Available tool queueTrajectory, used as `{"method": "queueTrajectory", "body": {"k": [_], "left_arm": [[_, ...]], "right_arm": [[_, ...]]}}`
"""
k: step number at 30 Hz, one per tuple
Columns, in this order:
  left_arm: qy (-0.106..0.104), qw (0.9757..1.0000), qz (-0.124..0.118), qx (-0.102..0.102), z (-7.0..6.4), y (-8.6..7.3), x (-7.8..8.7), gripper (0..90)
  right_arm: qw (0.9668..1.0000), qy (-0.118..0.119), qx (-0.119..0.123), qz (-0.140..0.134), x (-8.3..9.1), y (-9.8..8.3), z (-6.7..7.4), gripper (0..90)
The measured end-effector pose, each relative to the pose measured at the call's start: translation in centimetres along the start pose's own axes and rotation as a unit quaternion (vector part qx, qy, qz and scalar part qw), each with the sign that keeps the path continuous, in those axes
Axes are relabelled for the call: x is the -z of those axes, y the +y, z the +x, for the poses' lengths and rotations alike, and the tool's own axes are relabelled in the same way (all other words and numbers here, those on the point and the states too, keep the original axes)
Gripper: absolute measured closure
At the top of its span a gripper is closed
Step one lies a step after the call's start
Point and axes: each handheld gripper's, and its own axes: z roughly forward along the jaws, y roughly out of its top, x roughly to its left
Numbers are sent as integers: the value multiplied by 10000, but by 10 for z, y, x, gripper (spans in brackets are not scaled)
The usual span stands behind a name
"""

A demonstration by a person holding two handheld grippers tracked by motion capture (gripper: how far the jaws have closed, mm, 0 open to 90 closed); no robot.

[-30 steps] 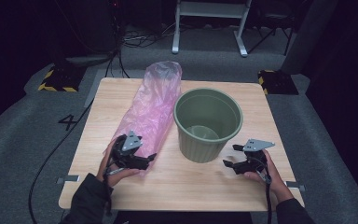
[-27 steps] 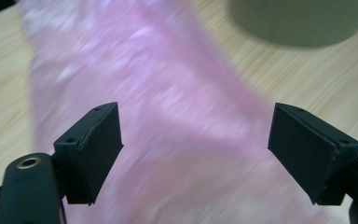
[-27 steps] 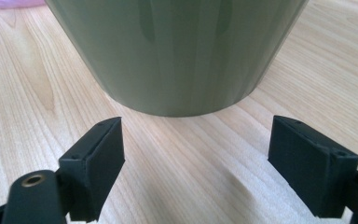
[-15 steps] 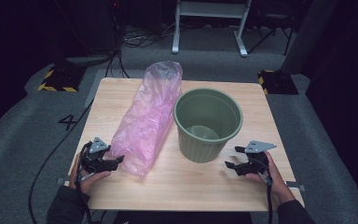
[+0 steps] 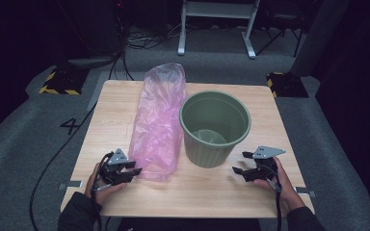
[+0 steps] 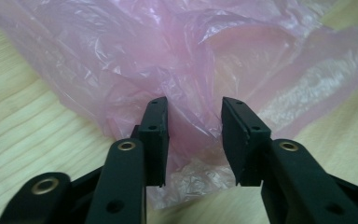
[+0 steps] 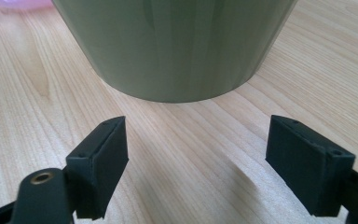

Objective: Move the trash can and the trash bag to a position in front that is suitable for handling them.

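A long pink plastic bag (image 5: 156,125) lies flat on the wooden table (image 5: 270,110), left of an upright green bucket (image 5: 215,125). My left gripper (image 5: 136,168) sits low at the bag's near left corner. In the left gripper view the crumpled pink bag (image 6: 191,60) reaches between the left gripper's (image 6: 193,121) jaws, which have just been closing; a gap still shows and the pads do not press the film. My right gripper (image 5: 241,162) rests open near the bucket's right base. The right gripper view has the bucket (image 7: 177,42) just beyond that gripper (image 7: 193,140), with nothing between its pads.
The bucket stands against the bag's right edge. Bare wood lies along the table's near edge between my two hands. Dark floor with cables and a metal stand surrounds the table.
The left gripper left the top of the bag, swung out to the left, then came back lower to the bag's near corner with narrower jaws. The right gripper stayed put.
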Motion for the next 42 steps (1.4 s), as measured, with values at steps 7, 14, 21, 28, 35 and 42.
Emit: {"method": "queueTrajectory", "body": {"k": [7,14,21,28,35,42], "left_arm": [[-280,9994,34,-212,-31,11,-18,689],[-360,9988,-5,-336,-56,22,-32,672],[-402,9979,-2,-506,-79,34,-48,661],[-591,9964,-15,-612,-93,43,-60,668],[-741,9951,-30,-648,-106,48,-67,661],[-854,9940,-66,-677,-114,52,-73,647]], "right_arm": [[10000,11,11,-49,1,2,2,223],[9999,88,22,-103,0,4,8,262],[9990,381,142,-208,-5,10,26,347],[9973,654,231,-242,-13,16,42,353],[9934,1043,434,-191,-27,21,67,315],[9908,1208,554,-254,-34,25,77,290]]}}
